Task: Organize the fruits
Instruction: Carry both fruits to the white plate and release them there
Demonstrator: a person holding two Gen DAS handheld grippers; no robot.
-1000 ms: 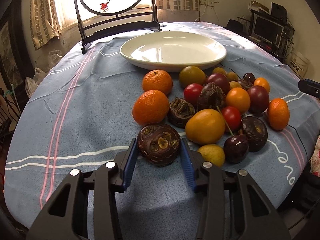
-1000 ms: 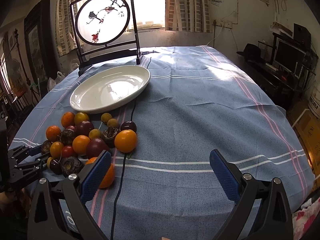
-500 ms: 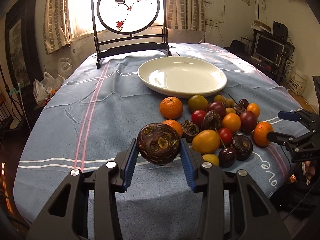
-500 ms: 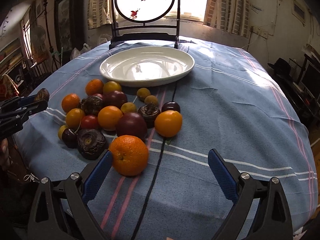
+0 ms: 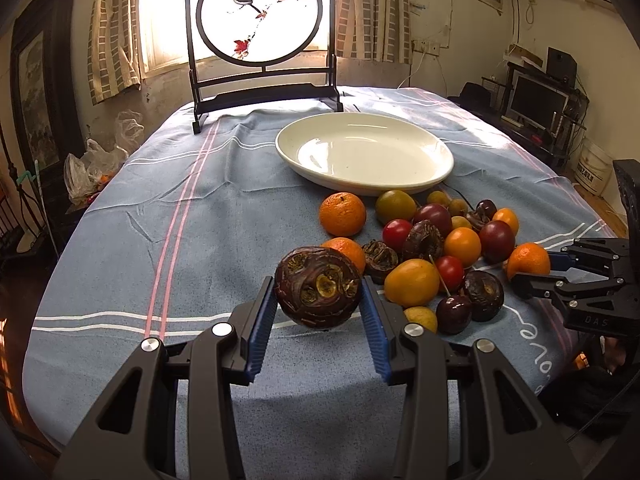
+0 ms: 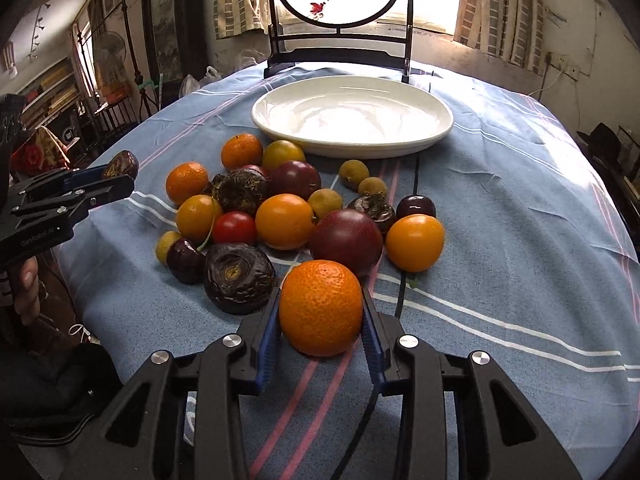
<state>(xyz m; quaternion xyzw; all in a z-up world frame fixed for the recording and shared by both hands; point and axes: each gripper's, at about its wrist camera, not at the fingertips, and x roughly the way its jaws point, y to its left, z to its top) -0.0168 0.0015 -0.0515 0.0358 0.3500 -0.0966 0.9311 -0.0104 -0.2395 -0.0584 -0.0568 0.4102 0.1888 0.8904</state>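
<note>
A wrinkled dark brown fruit (image 5: 316, 296) hangs a little above the blue striped cloth, and my left gripper (image 5: 319, 286) is shut on it. My right gripper (image 6: 321, 300) is closing its jaws on an orange (image 6: 320, 312) at the near edge of the fruit pile (image 6: 280, 208); both blue pads touch its sides, and it rests on the cloth. In the left wrist view that orange (image 5: 528, 260) shows at the pile's right edge. A white oval plate (image 5: 364, 152) lies beyond the pile with nothing in it.
A dark-framed round screen with painted birds (image 5: 260, 28) stands behind the plate. A black cable (image 6: 404, 280) runs across the cloth past the pile. The left gripper (image 6: 116, 178) hovers at the table's left edge, with a hand (image 6: 26, 284) under it.
My right gripper swung in to the orange and its wide jaws closed onto it. The left gripper lifted the dark fruit off the cloth, then kept still.
</note>
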